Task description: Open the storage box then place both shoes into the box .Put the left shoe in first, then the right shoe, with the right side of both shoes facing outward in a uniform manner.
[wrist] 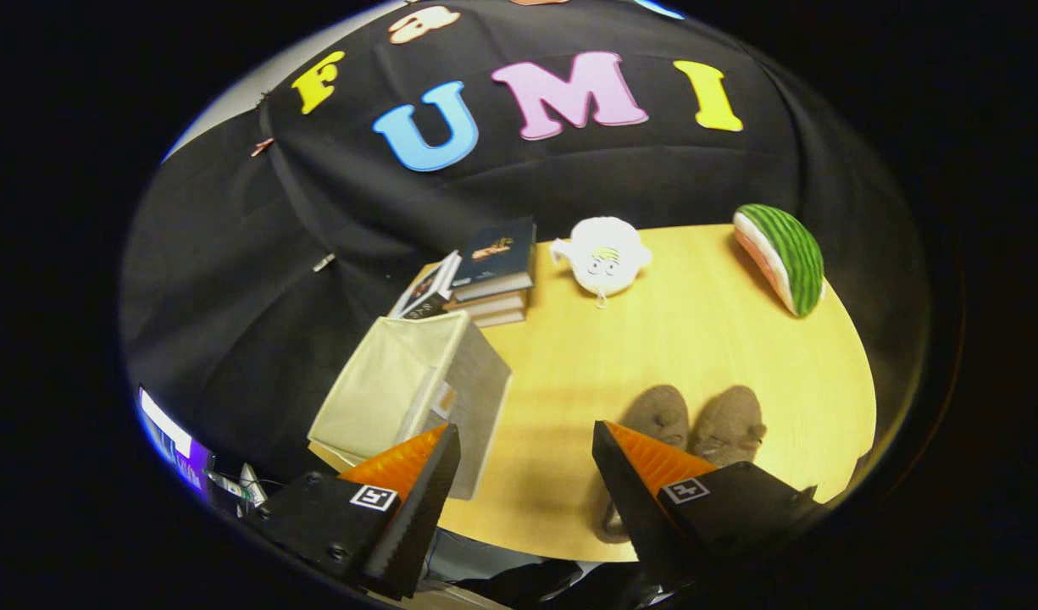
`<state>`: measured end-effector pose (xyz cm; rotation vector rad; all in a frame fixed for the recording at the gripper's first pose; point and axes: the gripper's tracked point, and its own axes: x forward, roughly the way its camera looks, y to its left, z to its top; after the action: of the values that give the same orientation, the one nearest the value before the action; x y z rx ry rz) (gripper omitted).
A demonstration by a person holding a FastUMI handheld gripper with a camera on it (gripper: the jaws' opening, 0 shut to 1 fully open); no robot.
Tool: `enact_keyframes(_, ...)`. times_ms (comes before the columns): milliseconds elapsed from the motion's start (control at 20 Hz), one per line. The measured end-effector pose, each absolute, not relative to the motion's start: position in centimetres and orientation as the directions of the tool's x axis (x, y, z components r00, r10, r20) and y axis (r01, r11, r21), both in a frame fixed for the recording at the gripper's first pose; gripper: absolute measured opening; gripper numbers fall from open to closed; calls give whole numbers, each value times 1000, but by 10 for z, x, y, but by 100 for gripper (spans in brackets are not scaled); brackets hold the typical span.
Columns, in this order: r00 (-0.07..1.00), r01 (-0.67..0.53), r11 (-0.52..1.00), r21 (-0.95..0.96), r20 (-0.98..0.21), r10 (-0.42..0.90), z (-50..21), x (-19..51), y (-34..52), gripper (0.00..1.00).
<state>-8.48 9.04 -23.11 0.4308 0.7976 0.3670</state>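
Tongs (pixel 527 440) spread apart above a wooden table (pixel 696 339), storage box (pixel 400 385) and shoes (pixel 696 424) beyond.

Matt fabric storage box (pixel 417 385), wood-grain table (pixel 696 339)

Black cloth booth wall (pixel 230 280), light wooden table (pixel 671 356), pale wall strip (pixel 230 106) beyond cloth's edge

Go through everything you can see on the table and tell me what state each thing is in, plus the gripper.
Storage box: upright at the table's edge, flap shut.
Shoes: side by side on the table, outside the box.
Books: stacked, closed.
Plush toy: lying on the table.
Watermelon pillow: resting on the table's far side.
Gripper: fingers open, holding nothing.
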Motion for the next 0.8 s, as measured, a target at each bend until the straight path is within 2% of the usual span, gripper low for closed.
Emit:
enact_keyframes(250, 594, -109, 897, 428, -696, 404, -293, -103, 66, 95)
enact_keyframes(400, 574, -117, 904, 412, -715, 400, -318, -107, 66, 87)
enact_keyframes(550, 548, -86, 909, 407, -743, 385, -350, -101, 65, 71)
enact_keyframes(700, 534, -52, 925, 377, -772, 344, -378, -94, 59, 70)
enact_keyframes(750, 533, -51, 928, 369, -776, 338, -383, -91, 58, 61)
enact_keyframes(800, 533, -47, 932, 359, -780, 328, -387, -89, 57, 60)
